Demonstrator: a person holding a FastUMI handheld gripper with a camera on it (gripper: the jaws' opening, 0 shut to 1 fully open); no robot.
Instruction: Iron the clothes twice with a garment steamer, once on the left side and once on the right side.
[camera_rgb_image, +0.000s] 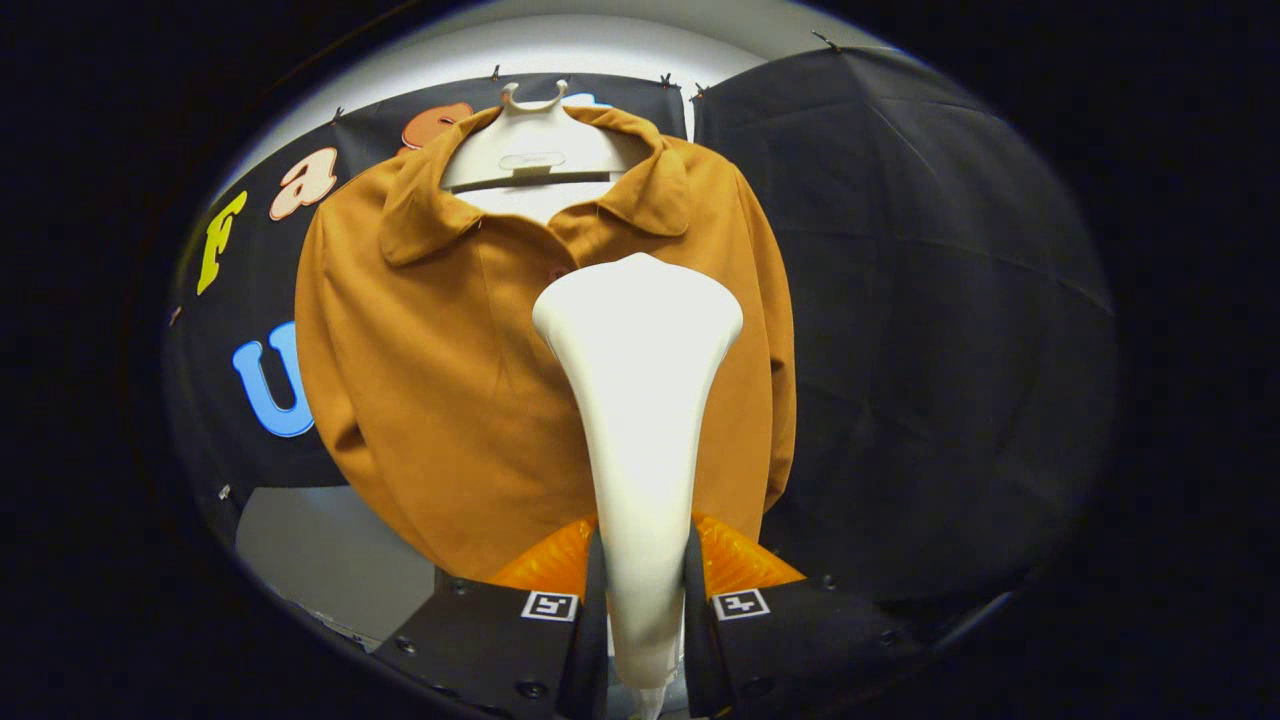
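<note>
The hand-held gripper (640, 560) has both fingers (560, 565) clamped on the neck of the white garment steamer (640, 400), one finger pressing each side of the handle, so it's a solid pinch with the steamer sitting right between them. The steamer stands upright from the fingers and flares out into a wide, rounded head at the top.

Just beyond the steamer head hangs the shirt (450, 380), a mustard-brown collared thing with long sleeves. The steamer head sits over the shirt's front, roughly at the chest and a bit to the side of the button line; I can't tell whether the head is actually touching the fabric or just close to it. The shirt front looks pretty smooth, with the collar flapped open and the sleeves drooping down both sides.

The shirt is draped on a white hanger form (535, 150) with a little hooked top, which fills the neck opening. Behind all of it is the black cloth wall (920, 300) of the booth, pinned up with small clips along its top edge, and a pale wall shows above it.

No containers anywhere, so nothing to report on that front. Below the shirt's hem, off to one side, there's a pale grey surface (320, 560).
</note>
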